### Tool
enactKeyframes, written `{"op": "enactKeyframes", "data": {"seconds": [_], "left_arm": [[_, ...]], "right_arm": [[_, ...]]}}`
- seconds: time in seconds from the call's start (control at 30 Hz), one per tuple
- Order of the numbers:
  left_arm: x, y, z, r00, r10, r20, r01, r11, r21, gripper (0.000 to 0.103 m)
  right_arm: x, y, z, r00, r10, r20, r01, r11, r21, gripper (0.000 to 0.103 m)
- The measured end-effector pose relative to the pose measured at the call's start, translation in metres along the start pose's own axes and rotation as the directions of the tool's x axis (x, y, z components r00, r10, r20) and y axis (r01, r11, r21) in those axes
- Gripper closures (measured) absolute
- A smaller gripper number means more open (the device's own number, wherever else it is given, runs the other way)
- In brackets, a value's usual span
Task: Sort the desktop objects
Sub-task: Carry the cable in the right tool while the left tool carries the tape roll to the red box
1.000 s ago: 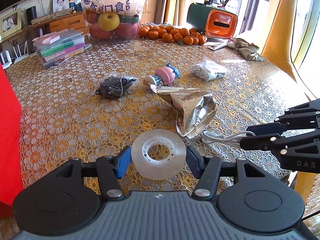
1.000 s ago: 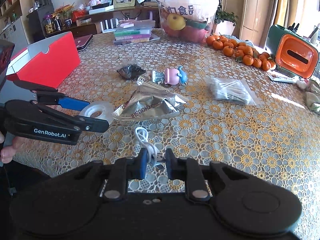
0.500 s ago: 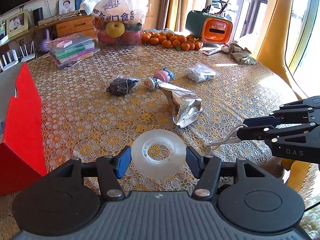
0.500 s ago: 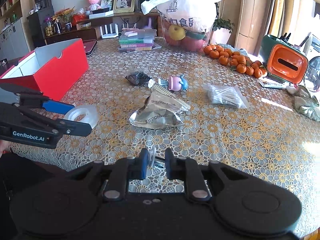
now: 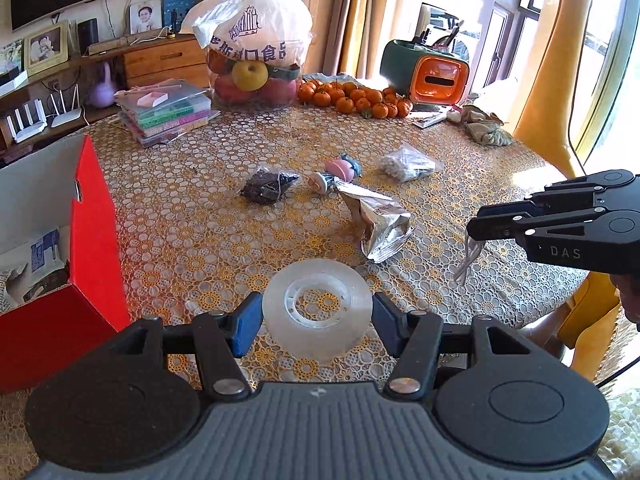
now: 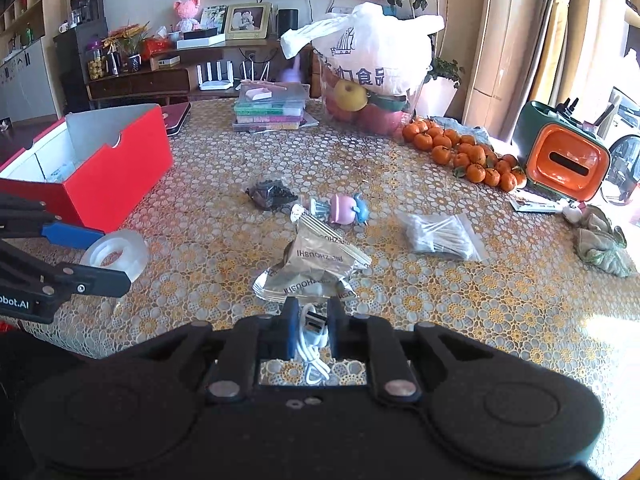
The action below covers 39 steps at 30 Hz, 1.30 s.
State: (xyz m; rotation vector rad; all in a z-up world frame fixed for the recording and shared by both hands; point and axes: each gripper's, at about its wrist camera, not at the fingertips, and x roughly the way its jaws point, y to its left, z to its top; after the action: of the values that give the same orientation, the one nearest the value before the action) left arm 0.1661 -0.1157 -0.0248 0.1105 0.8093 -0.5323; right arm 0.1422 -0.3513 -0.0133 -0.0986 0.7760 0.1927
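My left gripper (image 5: pixel 316 322) is shut on a clear tape roll (image 5: pixel 317 302), held flat above the table's near edge; the same tape roll (image 6: pixel 114 254) shows at the left of the right wrist view. My right gripper (image 6: pixel 312 326) is shut on a coiled white USB cable (image 6: pixel 313 344), which hangs from the right gripper (image 5: pixel 478 226) as a white cable (image 5: pixel 468 258) in the left wrist view. An open red box (image 5: pixel 86 248) stands at the left, red box (image 6: pixel 116 168) in the other view. On the table lie a silver foil packet (image 6: pixel 316 272), a dark bagged item (image 6: pixel 270 194), a pink-and-blue toy (image 6: pixel 344 208) and a bag of cotton swabs (image 6: pixel 438 234).
At the back stand a fruit bag (image 5: pixel 254 64), a stack of plastic cases (image 5: pixel 166 114), a heap of tangerines (image 5: pixel 356 98) and a green-orange holder (image 5: pixel 434 72). A crumpled cloth (image 6: pixel 600 240) lies far right. A yellow chair (image 5: pixel 548 92) flanks the table.
Both grippers have risen and drawn back from the table with their loads. The cable now hangs clear of the tablecloth, and the red box has come further into the left wrist view.
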Motion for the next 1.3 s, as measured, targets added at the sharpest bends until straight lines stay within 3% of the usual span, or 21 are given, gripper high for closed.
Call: {"op": "enactKeyframes", "data": {"seconds": [0.63,1.3], "left_arm": [[-0.053,0.040,0.024,0.999,0.046,0.014,-0.046,0.999,0.005,0.045],[-0.110,0.142,0.025,0.985,0.174,0.015,-0.173,0.983,-0.058,0.045]], "right_arm": [[-0.032,0.034,0.070,0.987,0.121,0.103,-0.115,0.991,-0.062,0.088],[-0.016,0.139,0.153,0.948,0.298,0.111,-0.270,0.940,-0.209,0.088]]}}
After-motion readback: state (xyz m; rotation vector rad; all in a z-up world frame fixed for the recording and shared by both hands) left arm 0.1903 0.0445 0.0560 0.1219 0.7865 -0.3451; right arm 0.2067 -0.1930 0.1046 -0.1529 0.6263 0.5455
